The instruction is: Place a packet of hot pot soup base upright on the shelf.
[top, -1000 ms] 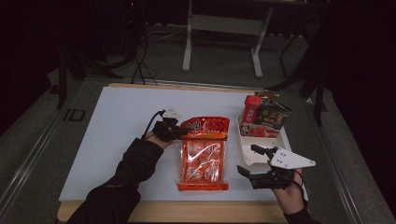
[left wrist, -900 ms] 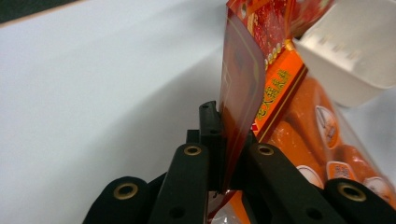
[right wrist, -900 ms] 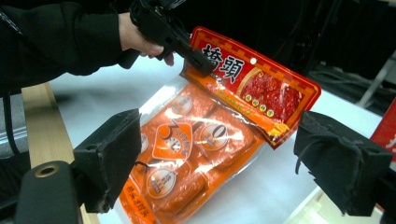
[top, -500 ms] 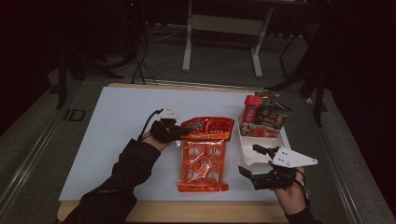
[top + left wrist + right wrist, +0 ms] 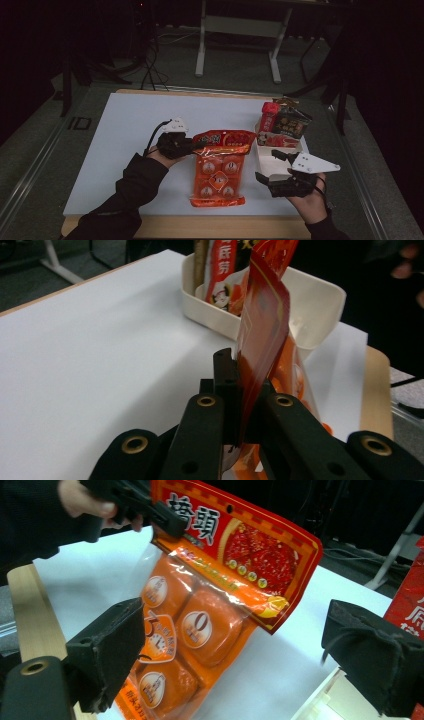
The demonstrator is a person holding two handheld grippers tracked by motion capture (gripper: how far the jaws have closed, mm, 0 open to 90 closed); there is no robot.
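White tabletop (image 5: 125,130): left hand-held gripper (image 5: 197,146), clamped on orange pouch (image 5: 217,175), has lifted its top toward bin (image 5: 265,159); right hand-held gripper (image 5: 272,170) apart.

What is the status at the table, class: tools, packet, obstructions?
Left tool shut on orange packet, top edge lifted. Right tool open, jaws apart beside packet. White tray of snack packs close by, nothing blocking.

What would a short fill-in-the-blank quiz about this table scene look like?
1. The left tool is shut on the top edge of the orange ____.
2. The right tool has its jaws ____.
3. The cream tray stands to the ____ of the orange packet in the high view.

Missing words: packet; open; right
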